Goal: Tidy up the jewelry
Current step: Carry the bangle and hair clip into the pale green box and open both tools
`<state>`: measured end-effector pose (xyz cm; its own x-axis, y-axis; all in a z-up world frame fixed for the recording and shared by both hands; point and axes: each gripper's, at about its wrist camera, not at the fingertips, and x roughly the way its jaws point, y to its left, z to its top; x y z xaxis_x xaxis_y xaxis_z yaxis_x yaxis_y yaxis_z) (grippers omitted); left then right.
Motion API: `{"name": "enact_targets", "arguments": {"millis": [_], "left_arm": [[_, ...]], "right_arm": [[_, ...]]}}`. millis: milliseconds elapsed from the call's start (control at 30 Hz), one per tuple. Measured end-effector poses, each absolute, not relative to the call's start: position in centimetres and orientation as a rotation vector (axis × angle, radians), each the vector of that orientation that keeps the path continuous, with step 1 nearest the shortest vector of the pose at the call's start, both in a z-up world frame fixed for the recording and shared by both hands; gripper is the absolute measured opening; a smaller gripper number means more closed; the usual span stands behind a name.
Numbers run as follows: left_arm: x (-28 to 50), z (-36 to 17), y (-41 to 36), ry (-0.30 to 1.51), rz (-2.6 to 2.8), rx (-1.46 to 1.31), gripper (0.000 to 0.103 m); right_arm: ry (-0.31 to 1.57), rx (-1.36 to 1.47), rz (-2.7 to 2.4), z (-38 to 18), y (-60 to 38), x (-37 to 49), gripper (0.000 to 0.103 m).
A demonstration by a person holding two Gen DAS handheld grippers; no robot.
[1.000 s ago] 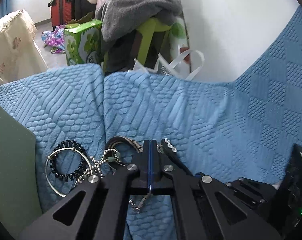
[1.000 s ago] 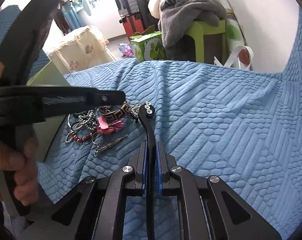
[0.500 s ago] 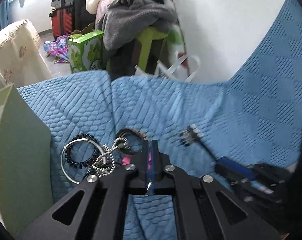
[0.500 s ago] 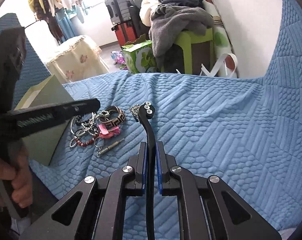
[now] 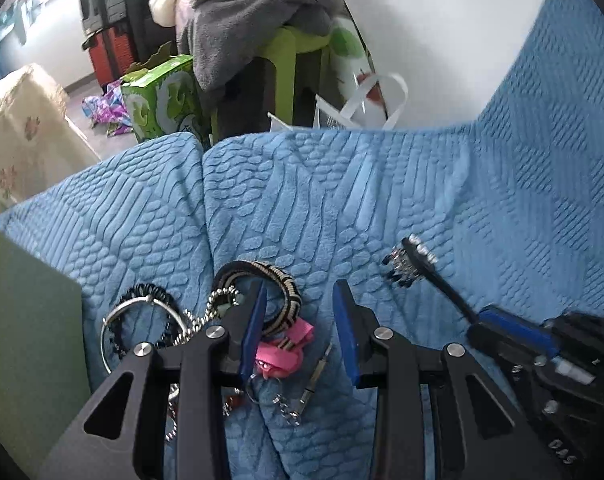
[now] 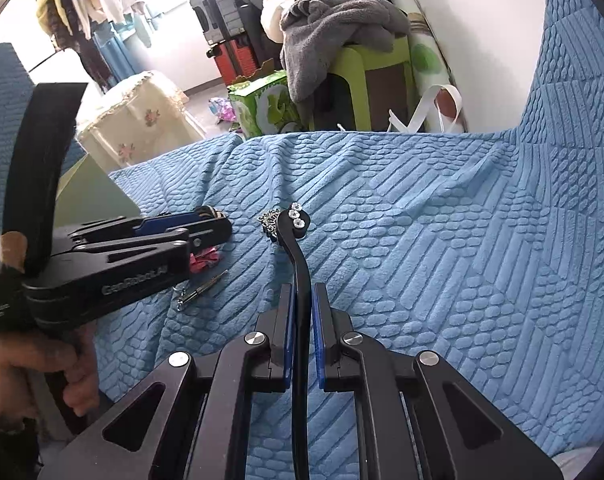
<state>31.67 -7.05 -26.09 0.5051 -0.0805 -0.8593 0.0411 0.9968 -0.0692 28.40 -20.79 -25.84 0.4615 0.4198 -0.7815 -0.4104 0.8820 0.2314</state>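
Note:
My left gripper [image 5: 299, 312] is open above a heap of jewelry on the blue blanket [image 5: 342, 200]: a black-and-cream woven bangle [image 5: 273, 280], a pink piece [image 5: 285, 350], a bead chain [image 5: 205, 312], a silver ring with a black coil band [image 5: 141, 320] and a small metal rod [image 5: 318, 372]. My right gripper [image 6: 300, 308] is shut on a black hair clip [image 6: 295, 240] with three rhinestones; its tip rests beside a small dark brooch [image 6: 269, 222]. The clip also shows in the left wrist view [image 5: 418, 258].
A green box wall [image 5: 25, 340] stands at the left of the heap, also seen in the right wrist view [image 6: 97, 196]. Beyond the blanket's edge are a green carton [image 5: 161, 96], a green stool with grey cloth [image 5: 293, 48] and a white bag [image 5: 366, 104].
My left gripper has opened and dropped lower over the heap. My right gripper has kept hold of the hair clip, pulled a little away from the heap.

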Motion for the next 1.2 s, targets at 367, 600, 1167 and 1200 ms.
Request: {"name": "enact_targets", "arguments": {"millis": [367, 600, 1167, 1200], "left_arm": [[30.8, -26.5, -6.2, 1.058, -0.089, -0.139, 0.006], [29.0, -22.0, -4.6, 0.977, -0.155, -0.314, 0.006], [25.5, -10.2, -2.1, 0.793, -0.339, -0.501, 0.006], [25.5, -9.8, -1.9, 0.792, -0.338, -0.500, 0.006]], "right_arm": [[0.971, 0.011, 0.512, -25.5, -20.9, 29.0, 0.007], [0.940, 0.015, 0.486, -23.4, -21.3, 28.3, 0.007], [0.802, 0.086, 0.410, -12.6, -22.5, 26.2, 0.007], [0.794, 0.088, 0.409, -12.0, -22.4, 26.1, 0.007]]}}
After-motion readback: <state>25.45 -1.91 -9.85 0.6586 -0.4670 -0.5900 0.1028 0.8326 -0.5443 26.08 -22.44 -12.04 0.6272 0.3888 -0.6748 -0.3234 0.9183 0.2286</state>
